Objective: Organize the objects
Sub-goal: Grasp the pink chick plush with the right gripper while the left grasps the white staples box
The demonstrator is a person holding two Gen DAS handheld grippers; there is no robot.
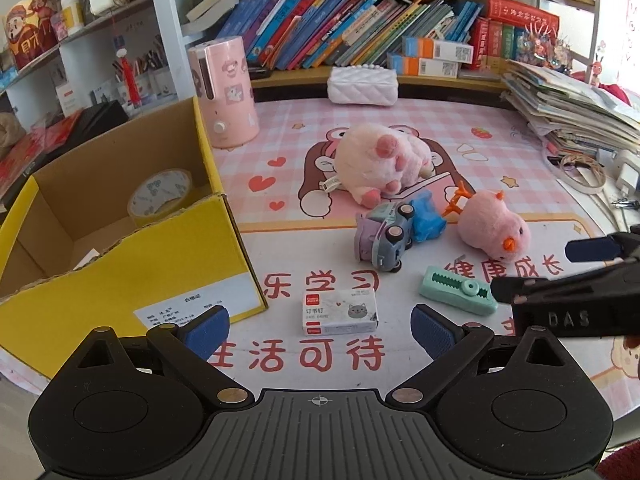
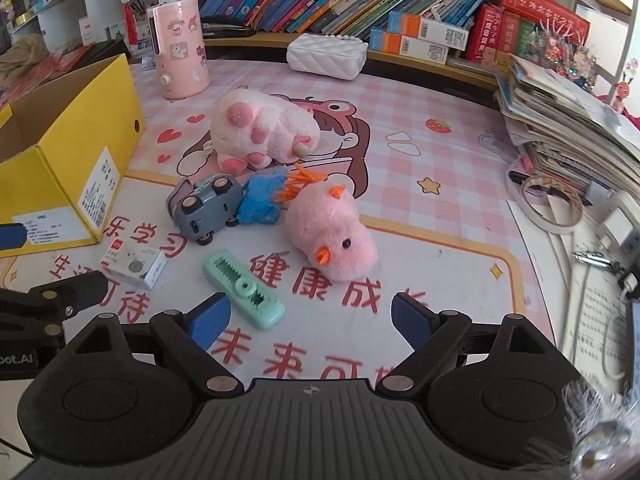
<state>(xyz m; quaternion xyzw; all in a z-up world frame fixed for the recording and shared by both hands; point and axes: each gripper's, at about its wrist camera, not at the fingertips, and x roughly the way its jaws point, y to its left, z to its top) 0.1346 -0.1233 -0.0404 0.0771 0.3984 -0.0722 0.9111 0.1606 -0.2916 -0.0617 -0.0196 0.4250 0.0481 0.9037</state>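
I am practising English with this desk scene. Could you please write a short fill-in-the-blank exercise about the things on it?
1. The roll of tape lies inside the ____ cardboard box.
2. The plush chick has an ____ beak.
3. The grey toy car lies on its ____.
4. Both the left gripper and the right gripper have jaws that are ____.

Missing words: yellow; orange; side; open

desk mat [image 2: 440,160]: pink-and-white check with red characters | cardboard box [image 1: 168,272]: yellow outside, brown inside | chick plush [image 2: 332,236]: pink, orange beak | paw plush [image 2: 264,128]: pale pink, darker pads | toy car [image 2: 208,208]: grey-lilac | stapler [image 2: 244,288]: mint green | staple box [image 1: 340,312]: white, grey cat print | purse [image 1: 362,84]: white, quilted
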